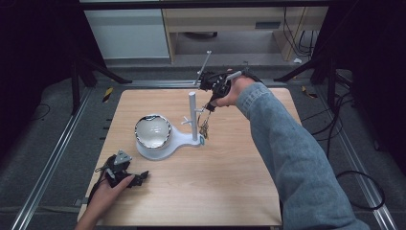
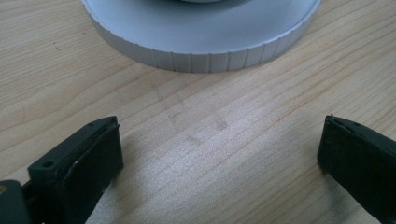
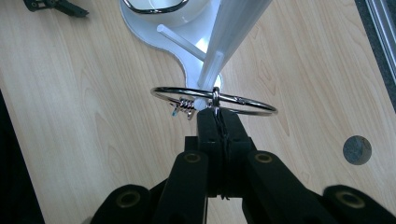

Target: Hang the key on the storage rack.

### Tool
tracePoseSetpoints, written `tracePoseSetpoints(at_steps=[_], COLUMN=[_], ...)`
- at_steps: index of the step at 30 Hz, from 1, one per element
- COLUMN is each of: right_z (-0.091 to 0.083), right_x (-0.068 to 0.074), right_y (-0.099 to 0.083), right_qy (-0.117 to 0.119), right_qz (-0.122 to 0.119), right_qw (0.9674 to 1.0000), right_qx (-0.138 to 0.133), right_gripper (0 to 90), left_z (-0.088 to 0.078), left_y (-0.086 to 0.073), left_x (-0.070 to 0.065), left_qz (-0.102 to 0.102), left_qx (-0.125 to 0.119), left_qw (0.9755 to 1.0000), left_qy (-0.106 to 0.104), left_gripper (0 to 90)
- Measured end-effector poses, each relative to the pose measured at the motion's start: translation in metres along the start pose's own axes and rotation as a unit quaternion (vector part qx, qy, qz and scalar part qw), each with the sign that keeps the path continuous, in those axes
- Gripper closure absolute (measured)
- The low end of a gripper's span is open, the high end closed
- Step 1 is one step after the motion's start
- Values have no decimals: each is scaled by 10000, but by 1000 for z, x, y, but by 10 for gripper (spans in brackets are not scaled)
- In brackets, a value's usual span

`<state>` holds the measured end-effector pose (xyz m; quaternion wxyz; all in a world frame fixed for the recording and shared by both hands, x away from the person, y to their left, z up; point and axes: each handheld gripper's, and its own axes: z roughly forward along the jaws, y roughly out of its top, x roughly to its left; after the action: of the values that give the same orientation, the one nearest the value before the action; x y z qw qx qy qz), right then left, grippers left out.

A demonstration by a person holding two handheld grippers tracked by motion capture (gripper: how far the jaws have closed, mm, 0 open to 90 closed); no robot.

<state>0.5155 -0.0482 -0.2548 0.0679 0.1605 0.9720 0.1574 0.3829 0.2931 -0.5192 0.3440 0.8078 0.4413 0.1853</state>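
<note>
High view: right hand-held gripper (image 1: 210,106) up by the white post (image 1: 192,115) of the stand, a key ring (image 1: 204,125) dangling beneath; left hand-held gripper (image 1: 139,178) rests on the worktop (image 1: 230,177). Left gripper view: jaws spread wide, nothing between, ribbed base (image 2: 201,46) ahead. Right gripper view: jaws clenched on the ring, just at a peg (image 3: 211,72).

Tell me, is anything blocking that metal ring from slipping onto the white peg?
Nothing visible does. The right gripper holds the ring right at the peg tip, its opening around the end. The left gripper rests far off on the table.
</note>
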Motion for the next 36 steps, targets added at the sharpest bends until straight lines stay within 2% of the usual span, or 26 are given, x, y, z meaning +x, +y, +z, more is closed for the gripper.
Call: tracePoseSetpoints(at_steps=[10,36], right_z=[7,26], right_x=[-4,-15], right_y=[5,14], right_qy=[37,233], right_qz=[19,98], right_qw=[10000,9997], right_qx=[75,16], right_gripper=[889,888], left_z=[0,0], left_y=[0,0], left_x=[0,0], left_qz=[-3,4], left_qx=[0,1], left_qw=[10000,10000], left_qy=[3,-4], left_gripper=[0,0])
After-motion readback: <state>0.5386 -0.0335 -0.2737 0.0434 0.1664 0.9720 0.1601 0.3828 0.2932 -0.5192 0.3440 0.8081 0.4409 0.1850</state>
